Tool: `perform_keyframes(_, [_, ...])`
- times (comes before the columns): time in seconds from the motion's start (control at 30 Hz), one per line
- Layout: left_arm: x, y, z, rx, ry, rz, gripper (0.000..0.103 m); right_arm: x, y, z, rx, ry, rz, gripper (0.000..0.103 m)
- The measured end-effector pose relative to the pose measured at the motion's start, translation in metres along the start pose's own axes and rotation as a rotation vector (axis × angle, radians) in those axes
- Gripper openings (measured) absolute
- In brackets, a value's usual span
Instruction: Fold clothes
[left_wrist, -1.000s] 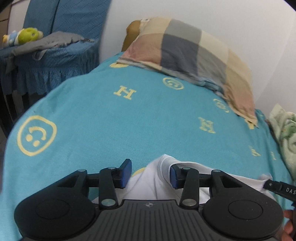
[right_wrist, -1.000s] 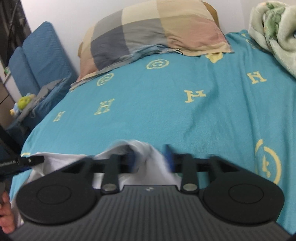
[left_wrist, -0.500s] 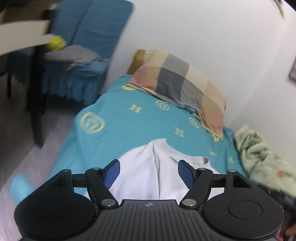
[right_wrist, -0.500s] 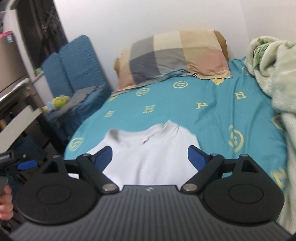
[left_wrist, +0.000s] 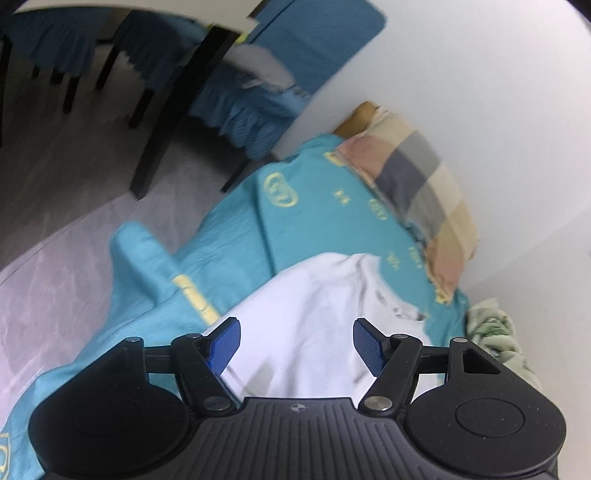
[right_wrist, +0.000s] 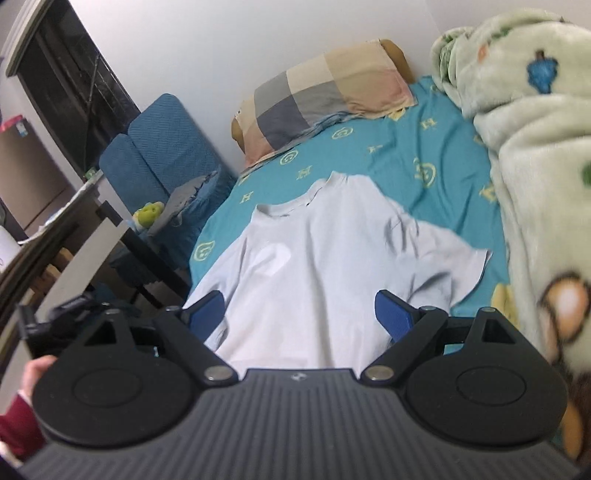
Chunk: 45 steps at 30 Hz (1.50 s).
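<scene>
A white T-shirt (right_wrist: 325, 266) lies spread flat on the teal bedsheet (right_wrist: 436, 147), collar toward the pillow, one sleeve out to the right. My right gripper (right_wrist: 301, 314) hovers open above the shirt's lower part, nothing between its blue pads. In the left wrist view the same shirt (left_wrist: 314, 314) lies below and ahead of my left gripper (left_wrist: 297, 345), which is open and empty, tilted over the bed's left side. The shirt's hem is hidden behind both gripper bodies.
A checked pillow (right_wrist: 328, 92) sits at the head of the bed. A pale fleece blanket (right_wrist: 535, 155) is heaped along the right side. A blue chair (right_wrist: 162, 147) with a plush toy, a table (left_wrist: 177, 96) and bare floor (left_wrist: 66, 192) are left of the bed.
Both grippers let go of the shirt's shoulders, opened wide and pulled back and up from the bed. The shirt now lies spread out. The left view has swung toward the floor.
</scene>
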<state>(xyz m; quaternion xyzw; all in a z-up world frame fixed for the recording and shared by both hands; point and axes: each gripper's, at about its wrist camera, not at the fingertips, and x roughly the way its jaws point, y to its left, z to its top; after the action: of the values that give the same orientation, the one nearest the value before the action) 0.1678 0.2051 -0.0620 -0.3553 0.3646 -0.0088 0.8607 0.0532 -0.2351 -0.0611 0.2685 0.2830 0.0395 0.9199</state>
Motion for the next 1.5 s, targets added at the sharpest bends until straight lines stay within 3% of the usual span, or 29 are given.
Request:
perform_keyframes(0.2, [0.028,0.021,-0.007,-0.099,0.048,0.057,0.062,0.030,-0.002,-0.008,-0.061,0.000,-0.012,0.090])
perform_keyframes(0.37, [0.059,0.036,-0.013,-0.183,0.089,0.110,0.052,0.056,-0.016,-0.011,-0.015,0.052,-0.021,0.089])
perform_keyframes(0.4, [0.065,0.038,-0.013,-0.186,0.092,0.119,0.047,0.057,-0.017,-0.011,-0.012,0.051,-0.015,0.089])
perform_keyframes(0.47, [0.075,0.038,-0.012,-0.178,0.088,0.134,0.027,0.060,-0.017,-0.011,-0.007,0.051,-0.002,0.089])
perform_keyframes(0.5, [0.077,0.036,-0.011,-0.175,0.076,0.133,0.009,0.061,-0.017,-0.012,-0.009,0.054,0.001,0.089])
perform_keyframes(0.53, [0.078,0.034,-0.009,-0.171,0.063,0.129,0.006,0.062,-0.018,-0.013,-0.010,0.056,0.003,0.089])
perform_keyframes(0.67, [0.057,0.015,0.005,-0.118,-0.096,0.111,0.003,0.065,-0.020,-0.014,0.004,0.069,0.009,0.089])
perform_keyframes(0.8, [0.036,0.000,0.042,-0.046,-0.229,0.116,0.003,0.067,-0.020,-0.015,0.011,0.075,0.009,0.089])
perform_keyframes(0.97, [0.049,-0.014,0.097,0.026,-0.286,0.184,0.003,0.081,-0.016,-0.017,-0.040,0.071,-0.004,0.089])
perform_keyframes(1.13, [0.105,-0.024,0.134,0.074,-0.276,0.254,0.003,0.104,-0.018,-0.011,-0.104,0.043,-0.031,0.089])
perform_keyframes(1.4, [0.189,0.008,0.127,0.113,-0.148,0.363,0.003,0.146,-0.039,-0.016,-0.084,0.127,-0.066,0.089])
perform_keyframes(1.5, [0.185,0.020,0.121,0.089,-0.112,0.335,0.004,0.150,-0.041,-0.017,-0.083,0.133,-0.063,0.089])
